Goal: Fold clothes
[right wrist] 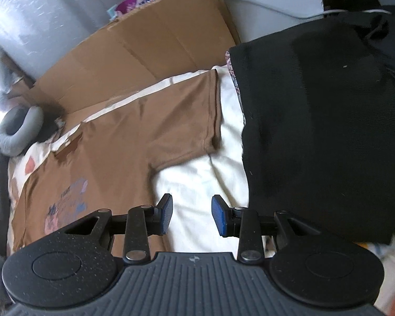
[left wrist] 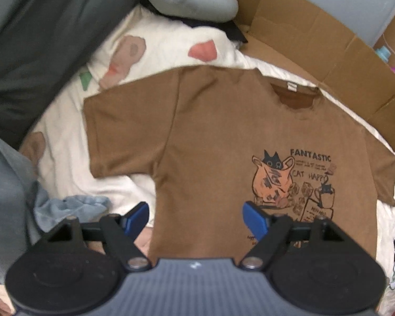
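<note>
A brown T-shirt (left wrist: pixel 210 131) with a cat print lies flat, front up, on a white patterned bed sheet (left wrist: pixel 65 163), sleeves spread and collar toward the cardboard. My left gripper (left wrist: pixel 196 217) is open and empty, hovering above the shirt's lower body. In the right wrist view the same shirt (right wrist: pixel 134 137) lies to the left, its sleeve pointing toward a black garment. My right gripper (right wrist: pixel 191 214) is open and empty above the bare sheet (right wrist: pixel 205 173) beside the shirt's side seam.
Flattened cardboard (left wrist: pixel 316 44) lies behind the shirt. A grey neck pillow (left wrist: pixel 187 0) and a dark grey cloth (left wrist: pixel 39 39) sit at the back left. A light blue cloth (left wrist: pixel 73 205) lies at the left. A black garment (right wrist: pixel 324 131) covers the right.
</note>
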The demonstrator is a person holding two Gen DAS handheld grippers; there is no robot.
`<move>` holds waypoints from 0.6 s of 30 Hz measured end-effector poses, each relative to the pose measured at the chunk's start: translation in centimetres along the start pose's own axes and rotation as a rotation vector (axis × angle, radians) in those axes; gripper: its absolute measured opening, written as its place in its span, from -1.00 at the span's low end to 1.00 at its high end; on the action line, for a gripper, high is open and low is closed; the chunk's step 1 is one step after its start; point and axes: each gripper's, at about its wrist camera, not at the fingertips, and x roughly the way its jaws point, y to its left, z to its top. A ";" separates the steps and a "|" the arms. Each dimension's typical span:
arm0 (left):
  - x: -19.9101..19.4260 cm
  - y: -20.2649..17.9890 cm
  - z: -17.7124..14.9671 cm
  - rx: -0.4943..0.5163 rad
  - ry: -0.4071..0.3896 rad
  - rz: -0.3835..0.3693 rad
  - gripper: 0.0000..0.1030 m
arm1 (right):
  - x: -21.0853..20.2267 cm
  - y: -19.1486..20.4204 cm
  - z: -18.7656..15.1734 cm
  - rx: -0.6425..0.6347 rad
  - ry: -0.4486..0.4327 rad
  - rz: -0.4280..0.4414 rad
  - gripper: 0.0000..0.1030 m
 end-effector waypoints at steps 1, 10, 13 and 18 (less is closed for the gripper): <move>0.5 0.0 -0.2 0.000 0.005 -0.001 0.56 | 0.9 0.1 0.3 0.009 -0.001 -0.003 -0.23; 4.5 1.1 -1.4 -0.020 0.037 0.002 0.56 | 9.5 0.3 3.3 0.161 0.005 -0.043 -0.21; 5.6 1.6 -1.7 -0.029 0.049 0.004 0.56 | 11.7 0.1 4.1 0.206 0.006 -0.070 -0.02; 6.6 1.9 -2.1 -0.042 0.052 -0.005 0.56 | 14.1 0.4 4.9 0.224 0.017 -0.148 0.01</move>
